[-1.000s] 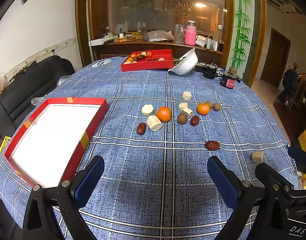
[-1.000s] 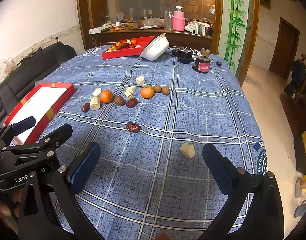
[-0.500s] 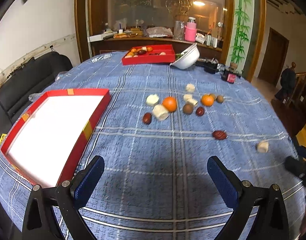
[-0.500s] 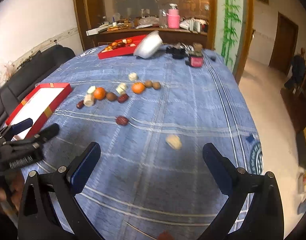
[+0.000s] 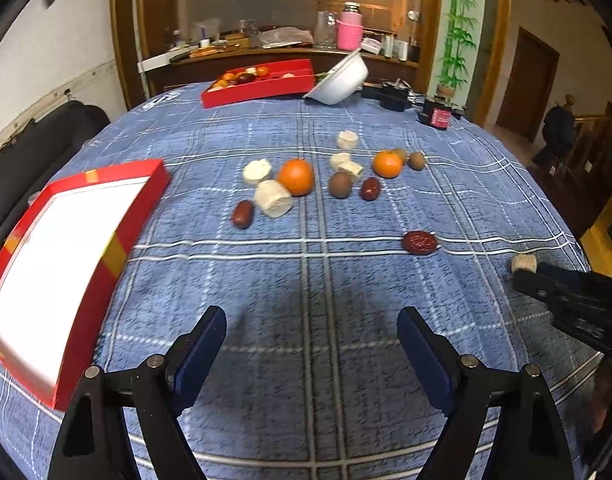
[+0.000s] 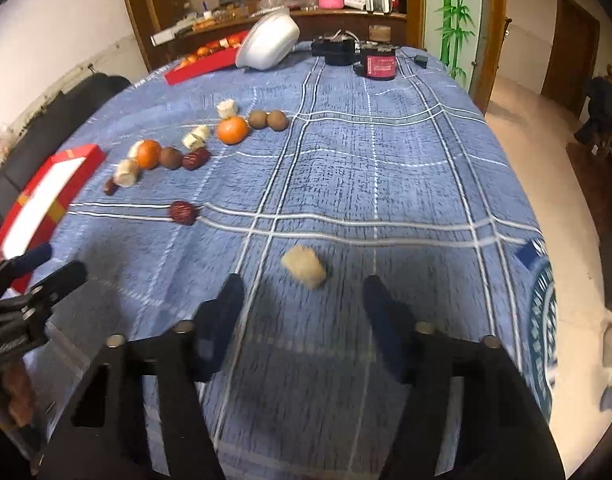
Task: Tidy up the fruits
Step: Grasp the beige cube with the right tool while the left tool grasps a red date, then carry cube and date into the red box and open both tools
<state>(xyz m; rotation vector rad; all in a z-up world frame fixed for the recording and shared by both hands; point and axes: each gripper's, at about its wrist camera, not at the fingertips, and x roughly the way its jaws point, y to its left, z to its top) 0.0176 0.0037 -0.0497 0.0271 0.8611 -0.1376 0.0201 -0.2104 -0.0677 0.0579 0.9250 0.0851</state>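
Observation:
Loose fruit lies on the blue checked tablecloth: two oranges [image 5: 296, 176] [image 5: 387, 163], pale banana chunks [image 5: 273, 198], brown kiwis [image 5: 340, 185] and red dates [image 5: 419, 242]. An empty red box [image 5: 66, 256] sits at the left. My left gripper [image 5: 311, 344] is open and empty above bare cloth. My right gripper [image 6: 304, 304] is open, its fingers just short of a lone pale chunk [image 6: 304, 267], which also shows in the left wrist view [image 5: 523, 264]. The right gripper's fingers [image 5: 561, 292] reach that chunk at the far right.
A second red tray [image 5: 262, 82] with fruit and a tipped white bowl [image 5: 339, 80] stand at the far edge, next to black devices [image 6: 377, 65]. A black sofa [image 5: 34, 148] borders the table's left side. The table's right edge drops to the floor [image 6: 565, 168].
My right gripper has moved down and forward to the lone pale chunk, which now lies just ahead of its fingers. The left gripper has moved forward towards the fruit cluster.

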